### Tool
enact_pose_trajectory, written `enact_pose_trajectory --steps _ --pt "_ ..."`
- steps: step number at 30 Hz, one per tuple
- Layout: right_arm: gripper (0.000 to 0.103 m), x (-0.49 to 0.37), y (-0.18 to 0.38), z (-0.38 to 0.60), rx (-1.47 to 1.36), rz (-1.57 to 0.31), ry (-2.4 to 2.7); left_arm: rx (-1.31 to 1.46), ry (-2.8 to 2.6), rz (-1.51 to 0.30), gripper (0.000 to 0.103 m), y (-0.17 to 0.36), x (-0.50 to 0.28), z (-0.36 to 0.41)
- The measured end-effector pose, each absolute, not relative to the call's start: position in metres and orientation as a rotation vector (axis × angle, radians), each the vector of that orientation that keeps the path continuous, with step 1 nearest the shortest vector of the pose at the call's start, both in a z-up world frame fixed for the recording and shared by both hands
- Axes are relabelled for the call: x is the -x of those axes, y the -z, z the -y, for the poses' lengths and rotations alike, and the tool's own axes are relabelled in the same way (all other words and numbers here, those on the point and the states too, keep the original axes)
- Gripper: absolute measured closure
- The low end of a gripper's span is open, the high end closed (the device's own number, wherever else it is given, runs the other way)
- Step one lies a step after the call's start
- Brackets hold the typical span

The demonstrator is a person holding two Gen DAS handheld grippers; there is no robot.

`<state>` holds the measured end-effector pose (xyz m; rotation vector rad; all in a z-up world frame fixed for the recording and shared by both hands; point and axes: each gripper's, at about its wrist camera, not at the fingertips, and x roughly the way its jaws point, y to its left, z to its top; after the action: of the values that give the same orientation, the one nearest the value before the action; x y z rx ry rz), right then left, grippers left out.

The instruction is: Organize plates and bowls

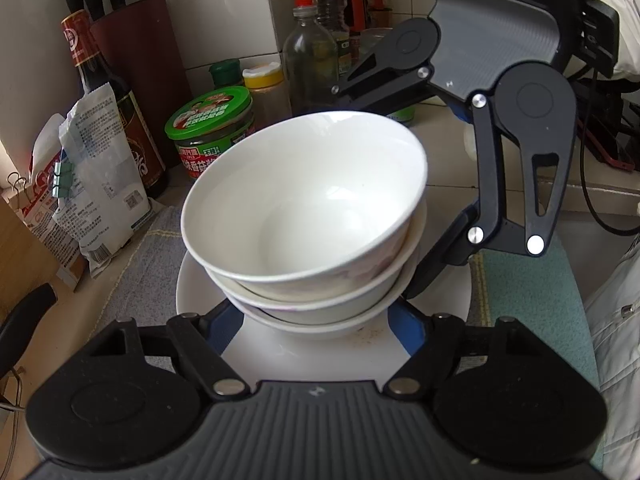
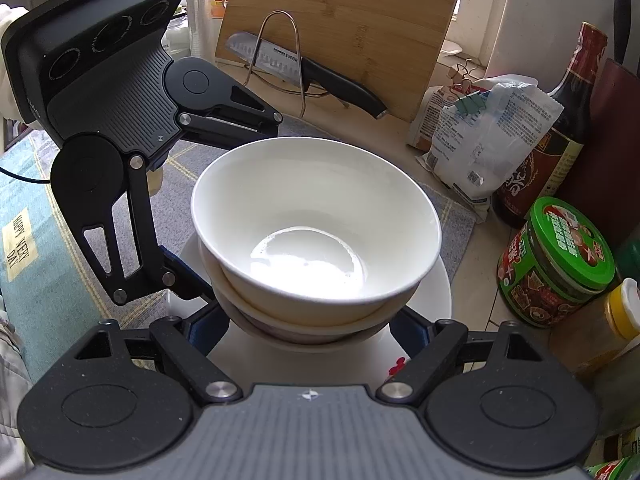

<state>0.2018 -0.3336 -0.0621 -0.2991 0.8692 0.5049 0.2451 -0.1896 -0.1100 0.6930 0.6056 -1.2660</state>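
A stack of three white bowls (image 1: 304,208) stands on a white plate (image 1: 440,300) on a grey cloth. The stack also shows in the right wrist view (image 2: 316,232), on the same plate (image 2: 432,296). My left gripper (image 1: 316,320) is open, its blue-padded fingers (image 1: 224,328) on either side of the lowest bowl. My right gripper (image 2: 308,328) is open too, its fingers (image 2: 412,328) straddling the stack's base from the other side. Fingertips are hidden behind the bowls, so contact cannot be told.
A green-lidded jar (image 1: 212,136), sauce bottles (image 1: 108,100), a knife block (image 1: 136,40) and bags (image 1: 92,184) crowd the counter's back. A cutting board (image 2: 340,28) and knife (image 2: 304,68) on a rack stand behind. A teal mat (image 2: 36,248) lies beside the cloth.
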Motion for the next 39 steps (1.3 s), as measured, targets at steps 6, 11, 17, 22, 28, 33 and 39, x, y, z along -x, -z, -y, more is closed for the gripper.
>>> enact_pose_trajectory --steps 6,11,17,22,28,33,39 --pt "0.013 -0.201 0.063 0.333 0.298 -0.867 -0.504 -0.701 1.258 -0.588 0.02 0.112 -0.242 0.19" --pt "0.0 -0.198 0.057 0.339 0.239 -0.829 -0.519 -0.678 1.204 -0.557 0.009 0.11 -0.233 0.186" --pt "0.0 -0.193 0.048 0.345 0.206 -0.824 -0.536 -0.57 1.052 -0.554 0.008 0.094 -0.213 0.164" --pt "0.0 -0.177 0.04 0.338 0.179 -0.818 -0.472 -0.516 0.885 -0.479 0.001 0.074 -0.181 0.141" --pt "0.0 -0.144 0.031 0.309 0.07 -0.81 -0.267 -0.336 0.813 -0.443 0.001 0.062 -0.153 0.107" --pt "0.0 -0.113 0.036 0.274 -0.059 -0.828 -0.105 -0.267 0.688 -0.422 0.001 0.061 -0.129 0.09" --pt "0.0 -0.083 0.027 0.245 -0.13 -0.818 0.095 -0.211 0.634 -0.367 0.001 0.051 -0.106 0.068"
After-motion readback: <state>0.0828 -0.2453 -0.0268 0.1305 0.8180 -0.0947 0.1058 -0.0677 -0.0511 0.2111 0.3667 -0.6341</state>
